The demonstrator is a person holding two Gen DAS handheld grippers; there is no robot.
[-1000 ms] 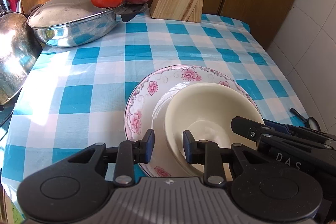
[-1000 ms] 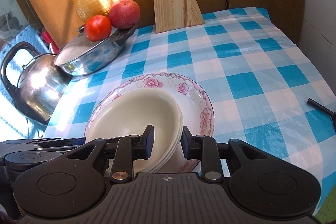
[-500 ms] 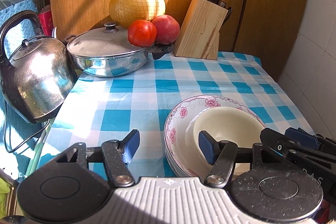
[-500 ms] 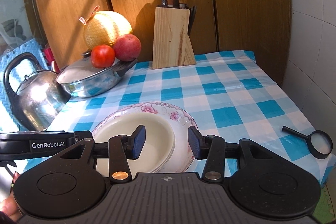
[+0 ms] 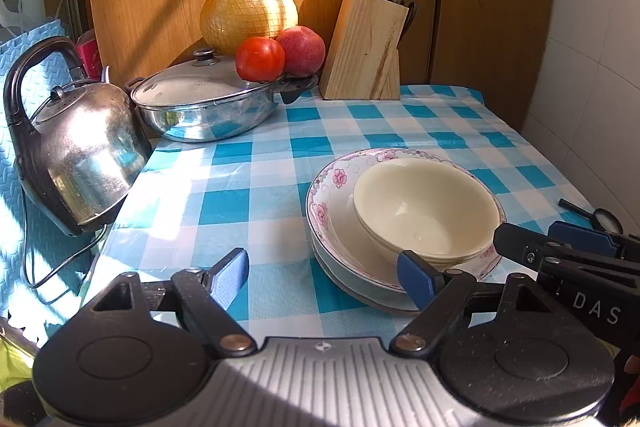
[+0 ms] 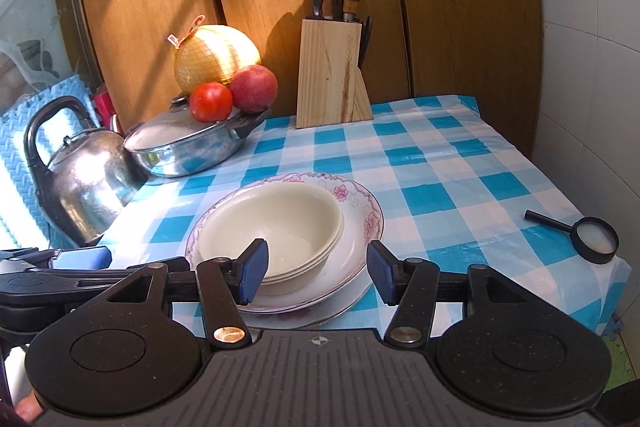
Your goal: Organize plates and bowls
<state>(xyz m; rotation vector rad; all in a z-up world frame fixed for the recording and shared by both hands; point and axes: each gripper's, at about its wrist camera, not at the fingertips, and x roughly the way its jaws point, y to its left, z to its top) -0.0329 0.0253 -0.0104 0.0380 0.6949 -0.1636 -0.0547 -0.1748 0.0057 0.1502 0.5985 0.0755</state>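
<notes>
A stack of cream bowls sits inside a pink-flowered plate, which lies on another plate on the blue checked tablecloth. My left gripper hovers at the near left of the stack. Its jaws are opening, and only cloth and the plate's edge show between them, with no pad pressing on anything. My right gripper hangs just short of the stack's near side. Its jaws are opening too, clear of the crockery. Its fingers also show at the right of the left wrist view.
A steel kettle stands at the table's left edge. A lidded pan carries a tomato, an apple and a netted pomelo. A knife block is at the back, and a magnifying glass lies near the right edge by the tiled wall.
Both grippers have drawn back and up from the plate stack, and their jaws have spread from nearly shut to wide. The bowls and plates stay on the cloth.
</notes>
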